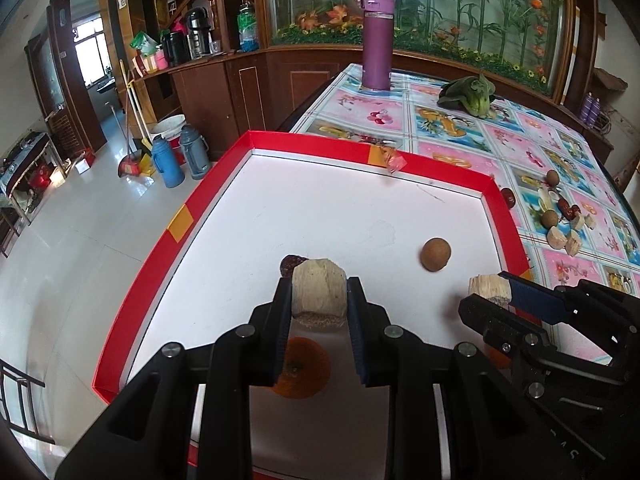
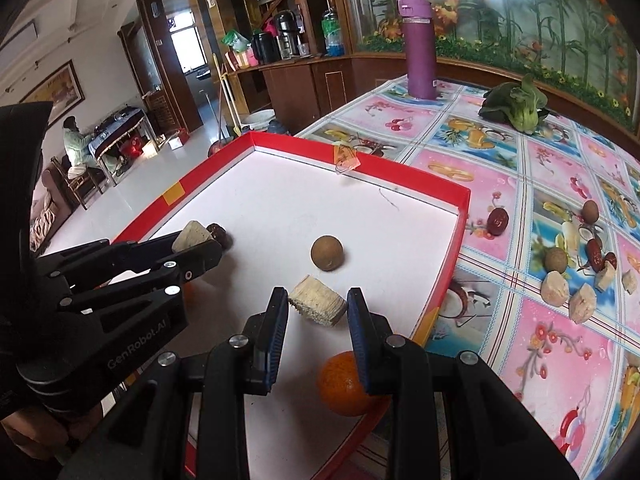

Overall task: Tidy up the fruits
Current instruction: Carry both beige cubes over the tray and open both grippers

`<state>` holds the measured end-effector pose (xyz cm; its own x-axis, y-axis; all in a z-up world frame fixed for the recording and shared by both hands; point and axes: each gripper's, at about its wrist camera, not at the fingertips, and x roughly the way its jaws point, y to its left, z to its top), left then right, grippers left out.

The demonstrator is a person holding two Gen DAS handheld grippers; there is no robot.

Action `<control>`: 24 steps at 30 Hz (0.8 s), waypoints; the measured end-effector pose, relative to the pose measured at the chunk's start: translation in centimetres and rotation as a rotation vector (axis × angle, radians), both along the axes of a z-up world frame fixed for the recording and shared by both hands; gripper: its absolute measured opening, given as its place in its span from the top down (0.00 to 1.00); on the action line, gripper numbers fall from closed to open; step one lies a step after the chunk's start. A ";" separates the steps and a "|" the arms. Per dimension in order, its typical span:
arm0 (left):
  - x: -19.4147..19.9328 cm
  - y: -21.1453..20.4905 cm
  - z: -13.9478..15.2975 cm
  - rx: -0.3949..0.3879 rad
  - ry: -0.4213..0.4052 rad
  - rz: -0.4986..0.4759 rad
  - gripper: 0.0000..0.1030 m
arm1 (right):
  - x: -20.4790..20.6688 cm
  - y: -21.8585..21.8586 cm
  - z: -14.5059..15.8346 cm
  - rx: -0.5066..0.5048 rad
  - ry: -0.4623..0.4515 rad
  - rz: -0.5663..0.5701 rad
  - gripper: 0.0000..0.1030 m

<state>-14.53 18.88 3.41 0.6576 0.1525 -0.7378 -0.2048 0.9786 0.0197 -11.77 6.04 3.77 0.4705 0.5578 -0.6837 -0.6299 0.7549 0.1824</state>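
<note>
Wood-panelled cabinets and a bamboo-painted glass screen are seen behind a counter (image 2: 500, 184) covered in a fruit-patterned cloth, on which a red-rimmed white tray (image 1: 192, 216) is set. Held in the left claw (image 1: 319, 294), clenched on it, is a pale cut chunk (image 1: 319, 292), poised low over the tray floor near a dark red date (image 1: 291, 265), with an orange (image 1: 302, 368) lying beneath the claw. The right claw (image 2: 318, 306) is seen released, its fingers spread to either side of a second pale chunk (image 2: 318, 306) resting on the tray floor; whether either pad touches it cannot be told. A brown round longan (image 2: 327, 253) is seen mid-tray and a second orange (image 2: 346, 384) near the front rim. More longans, dates and pale chunks (image 2: 554, 290) are left on the cloth, well apart from the tray, beside a leafy green (image 2: 516, 106) and a purple flask (image 2: 418, 46).

The placing step appears to be in hand. It would best be done by lowering the held chunk until a flat face is seated beside the date, then easing the left claw apart without nudging the date or the orange below. The right claw should be lifted straight clear so the resting chunk is not dragged.
</note>
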 end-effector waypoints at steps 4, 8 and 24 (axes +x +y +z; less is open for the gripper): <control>0.0 0.3 -0.2 0.000 0.007 0.010 0.72 | 0.2 0.3 -0.4 -0.015 0.014 0.001 0.71; 0.0 0.6 -0.5 -0.001 0.016 0.020 0.72 | 0.1 0.3 -0.5 -0.020 0.014 -0.002 0.71; -0.1 0.4 0.2 0.034 0.022 0.048 0.59 | 0.6 -2.2 1.1 0.046 -0.001 -0.053 0.68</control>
<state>-14.67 19.30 3.61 0.6326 0.2092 -0.7457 -0.2511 0.9662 0.0581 -11.12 3.86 4.91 0.5006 0.5634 -0.6573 -0.5898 0.7777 0.2174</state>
